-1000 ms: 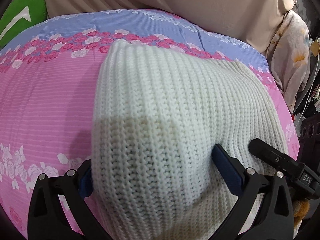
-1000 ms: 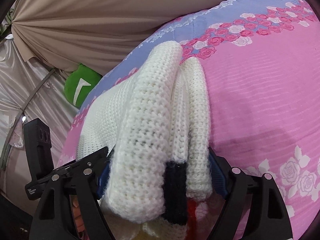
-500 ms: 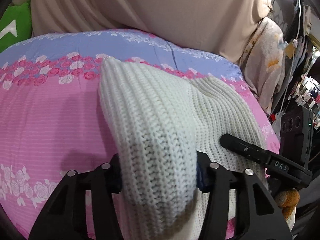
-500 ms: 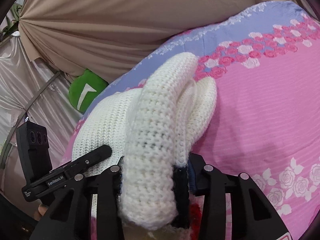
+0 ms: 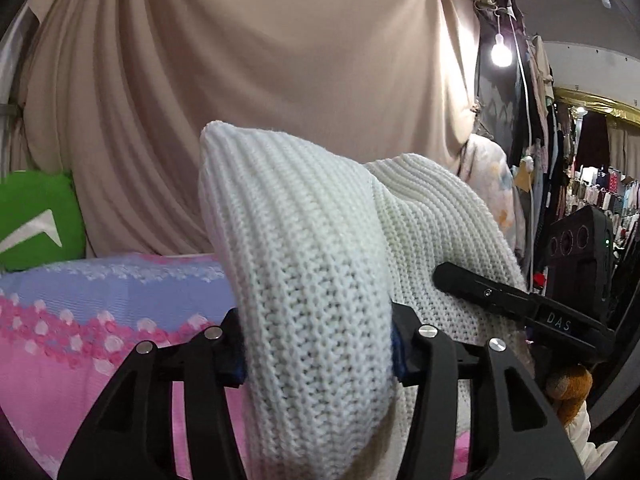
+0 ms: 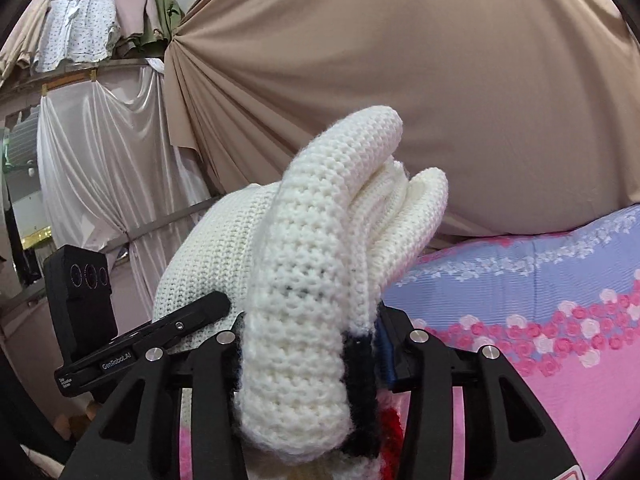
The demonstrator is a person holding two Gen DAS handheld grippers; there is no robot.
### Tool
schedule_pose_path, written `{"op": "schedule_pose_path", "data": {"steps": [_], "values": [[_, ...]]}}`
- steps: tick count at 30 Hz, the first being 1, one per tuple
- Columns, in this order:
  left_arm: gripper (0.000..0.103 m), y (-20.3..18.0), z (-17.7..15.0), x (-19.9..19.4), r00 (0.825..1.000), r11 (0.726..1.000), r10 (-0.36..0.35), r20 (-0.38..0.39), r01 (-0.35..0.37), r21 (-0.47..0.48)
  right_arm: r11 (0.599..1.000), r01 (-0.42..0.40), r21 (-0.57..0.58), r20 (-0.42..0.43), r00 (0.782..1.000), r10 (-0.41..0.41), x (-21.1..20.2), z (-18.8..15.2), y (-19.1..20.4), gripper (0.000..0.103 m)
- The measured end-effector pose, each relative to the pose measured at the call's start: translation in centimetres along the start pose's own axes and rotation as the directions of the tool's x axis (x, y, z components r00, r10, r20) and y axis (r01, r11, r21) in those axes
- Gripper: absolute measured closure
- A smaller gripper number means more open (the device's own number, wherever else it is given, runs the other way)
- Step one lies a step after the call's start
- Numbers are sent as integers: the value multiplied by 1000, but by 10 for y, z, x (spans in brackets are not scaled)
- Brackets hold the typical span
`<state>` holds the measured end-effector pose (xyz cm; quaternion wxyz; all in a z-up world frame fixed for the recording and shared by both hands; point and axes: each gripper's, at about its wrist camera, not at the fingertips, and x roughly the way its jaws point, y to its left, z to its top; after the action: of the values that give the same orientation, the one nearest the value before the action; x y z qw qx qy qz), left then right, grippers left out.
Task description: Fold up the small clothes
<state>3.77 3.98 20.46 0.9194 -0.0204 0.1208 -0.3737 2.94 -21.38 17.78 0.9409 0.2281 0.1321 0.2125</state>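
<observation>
A white knitted garment (image 5: 304,264) with a black and red edge is folded into thick layers and held up off the bed. My left gripper (image 5: 318,354) is shut on one end of it. My right gripper (image 6: 308,350) is shut on the other end (image 6: 320,264), where the folded layers and the black trim (image 6: 360,380) show between the fingers. The right gripper's body shows at the right of the left wrist view (image 5: 520,304); the left gripper's body shows at the left of the right wrist view (image 6: 140,344). The garment hides most of the bed below.
The bed has a pink and lilac rose-print cover (image 5: 80,320), also in the right wrist view (image 6: 540,320). A beige curtain (image 5: 260,60) hangs behind. A green cushion (image 5: 36,220) lies far left. Hanging clothes (image 5: 600,196) and a lit bulb (image 5: 501,54) are at the right.
Both grippers closed on the garment and lifted it off the bed. The views tilted up, so the curtain now fills the background.
</observation>
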Motion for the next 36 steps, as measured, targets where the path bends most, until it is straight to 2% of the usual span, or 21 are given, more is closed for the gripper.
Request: {"op": "schedule_pose_path", "data": {"steps": [1,3,5,7,8,9,10,13,17,20,22,23,24,25,29,31,32,33,34,35,36], "values": [[49,11,2,5,1000,1000,22,-5,-22,1,999,-13,35,-24,1000,14,24,0,-9,56],[28,44,-3,28,996,997,76,-49,-77,-20,995,-1,97,-97,995,10,74,-14,-32,50],[12,83,-25,64,982,988,136,-133,-144,-54,983,88,158,-213,976,-54,122,-48,-65,50],[15,121,-60,98,937,966,221,-270,-248,-70,955,228,190,-316,935,-160,147,-85,-97,58],[23,142,-80,108,908,951,249,-337,-295,-90,939,273,209,-344,919,-191,149,-102,-108,61],[27,155,-94,109,895,946,241,-376,-302,-114,935,268,233,-342,922,-179,143,-113,-116,61],[27,167,-105,105,892,942,222,-393,-301,-151,935,263,239,-332,927,-175,136,-116,-116,61],[27,174,-110,90,892,932,244,-382,-325,-164,948,293,127,-290,925,-247,120,-103,-93,63],[26,153,-101,84,905,942,245,-347,-307,-137,966,259,-13,-289,924,-251,127,-91,-52,62],[23,136,-106,90,896,943,271,-350,-321,-91,963,269,-35,-333,905,-265,146,-103,-55,51],[23,134,-116,100,874,932,310,-375,-357,-62,957,288,-13,-389,881,-271,167,-112,-70,51],[23,134,-119,103,868,929,314,-385,-364,-61,952,306,-8,-416,865,-282,179,-116,-77,55],[23,136,-123,105,864,928,314,-394,-367,-66,952,306,-10,-433,857,-279,187,-117,-81,74],[23,137,-125,107,860,926,314,-401,-370,-69,952,304,-19,-437,854,-282,191,-115,-80,76],[23,136,-126,107,848,914,364,-385,-405,-28,976,200,-84,-271,938,-216,170,-82,-42,82],[23,136,-127,109,842,908,382,-380,-419,-14,978,193,-76,-238,949,-205,170,-74,-43,82],[23,137,-129,111,839,907,382,-387,-420,-16,974,216,-63,-271,936,-225,180,-79,-54,82],[23,138,-132,113,833,906,382,-399,-423,-16,965,256,-59,-329,907,-261,195,-91,-72,82],[23,140,-136,117,826,904,384,-414,-427,-13,951,303,-54,-406,864,-298,209,-107,-91,82],[22,142,-140,119,820,904,383,-424,-427,-9,951,308,-15,-428,858,-285,214,-119,-105,80],[22,142,-143,121,816,903,384,-432,-429,-6,960,274,47,-393,889,-235,206,-121,-112,80]]}}
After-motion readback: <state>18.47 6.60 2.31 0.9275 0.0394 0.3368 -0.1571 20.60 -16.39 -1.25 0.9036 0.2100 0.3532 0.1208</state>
